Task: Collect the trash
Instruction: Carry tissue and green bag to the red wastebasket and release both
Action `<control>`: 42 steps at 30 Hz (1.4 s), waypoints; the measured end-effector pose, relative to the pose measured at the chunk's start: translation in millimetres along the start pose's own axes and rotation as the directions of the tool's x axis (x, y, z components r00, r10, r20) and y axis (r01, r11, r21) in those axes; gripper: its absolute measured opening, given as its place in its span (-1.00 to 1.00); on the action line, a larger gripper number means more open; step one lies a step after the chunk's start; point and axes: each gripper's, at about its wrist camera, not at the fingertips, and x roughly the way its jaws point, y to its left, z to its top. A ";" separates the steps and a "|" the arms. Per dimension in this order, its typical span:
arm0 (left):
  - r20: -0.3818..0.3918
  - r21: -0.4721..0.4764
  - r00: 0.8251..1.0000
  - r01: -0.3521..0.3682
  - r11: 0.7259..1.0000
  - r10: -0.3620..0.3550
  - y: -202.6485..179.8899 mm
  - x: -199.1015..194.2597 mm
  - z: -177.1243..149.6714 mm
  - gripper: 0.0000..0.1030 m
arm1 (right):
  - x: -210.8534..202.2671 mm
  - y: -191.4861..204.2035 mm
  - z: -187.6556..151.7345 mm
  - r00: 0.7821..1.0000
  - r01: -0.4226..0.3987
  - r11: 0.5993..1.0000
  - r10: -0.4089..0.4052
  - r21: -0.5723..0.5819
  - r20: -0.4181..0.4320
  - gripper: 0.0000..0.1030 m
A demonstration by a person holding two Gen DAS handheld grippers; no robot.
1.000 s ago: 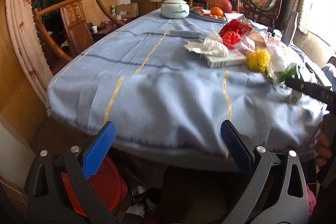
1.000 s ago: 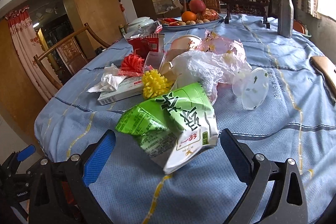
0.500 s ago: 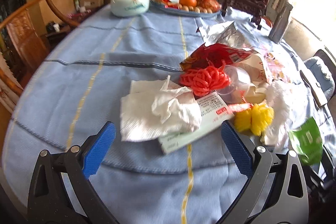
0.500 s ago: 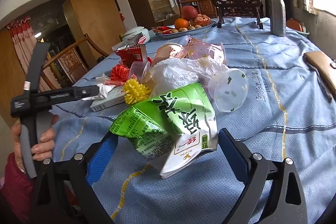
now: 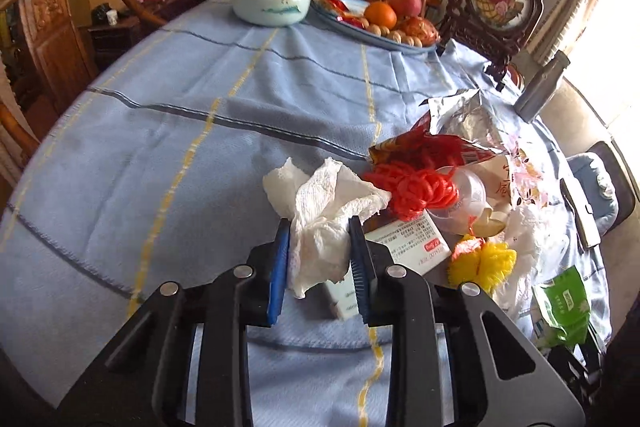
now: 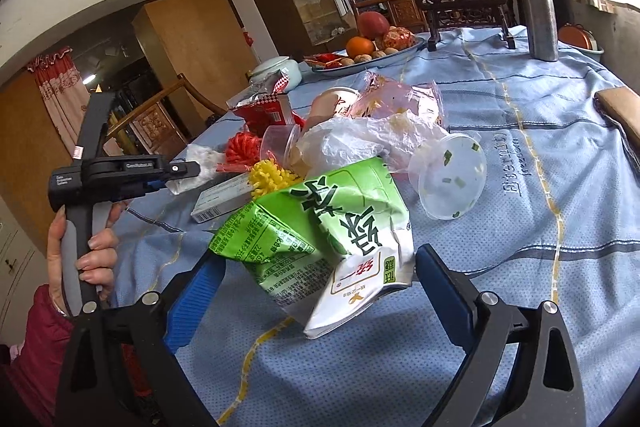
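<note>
My left gripper (image 5: 319,251) is clamped on the crumpled white paper tissue (image 5: 324,211); its 2 blue pads (image 5: 279,267) pinch the lower folds while the upper part billows loose above them. I took it low, I think, because the wad is soft and only the bunched part gives the pads something to bite. The tissue sits at the near edge of the trash heap on the blue striped tablecloth (image 5: 168,131), overlapping the flat white cardboard box (image 5: 404,247), so it is the easiest piece to peel away without dragging the rest.

My right gripper (image 6: 318,279) is spread wide, with its 2 pads either side of the crumpled green snack bag (image 6: 320,227) but not pressing it; from here I cannot tell whether they touch it. The bag lies nearest me, leaning on the white plastic bag (image 6: 360,139), with the clear round plastic lid (image 6: 452,183) just beside it. Holding wide makes sense: the bag is broad and springy.

Behind are the red mesh netting (image 5: 412,187), the yellow mesh netting (image 5: 488,263) and the red foil wrapper (image 5: 424,143), all waiting.
</note>
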 end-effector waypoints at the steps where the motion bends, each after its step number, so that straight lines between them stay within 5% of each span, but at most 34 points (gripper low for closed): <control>1: 0.018 0.006 1.000 -0.006 1.000 0.006 1.4 -10.2 -1.8 -0.43 | -0.3 -0.1 -0.1 1.000 0.008 1.000 -0.008 0.000 0.002 0.82; 17: 0.141 -0.113 0.978 -0.137 0.984 0.153 86.0 -140.8 -80.1 -0.43 | -53.9 42.3 -0.3 0.994 -0.028 0.997 0.036 -0.078 0.100 0.82; 24: 0.093 -0.203 0.961 -0.237 0.950 0.260 144.1 -169.9 -138.9 -0.42 | -61.0 75.8 -1.7 0.992 -0.073 0.989 0.085 -0.129 0.092 0.82; 31: -0.040 -0.290 0.965 -0.258 0.922 0.258 202.2 -154.4 -204.7 -0.39 | -40.2 129.0 -3.7 0.989 -0.141 0.972 0.148 -0.190 0.019 0.82; 35: -0.125 -0.346 0.961 -0.276 0.897 0.248 228.0 -135.9 -239.1 0.31 | -25.9 162.9 -10.1 0.985 -0.175 0.955 0.172 -0.239 -0.034 0.82; 42: -0.080 -0.423 0.940 -0.334 0.842 0.333 255.1 -157.9 -253.1 0.67 | 4.5 236.5 -34.3 0.950 -0.302 0.897 0.256 -0.324 -0.177 0.82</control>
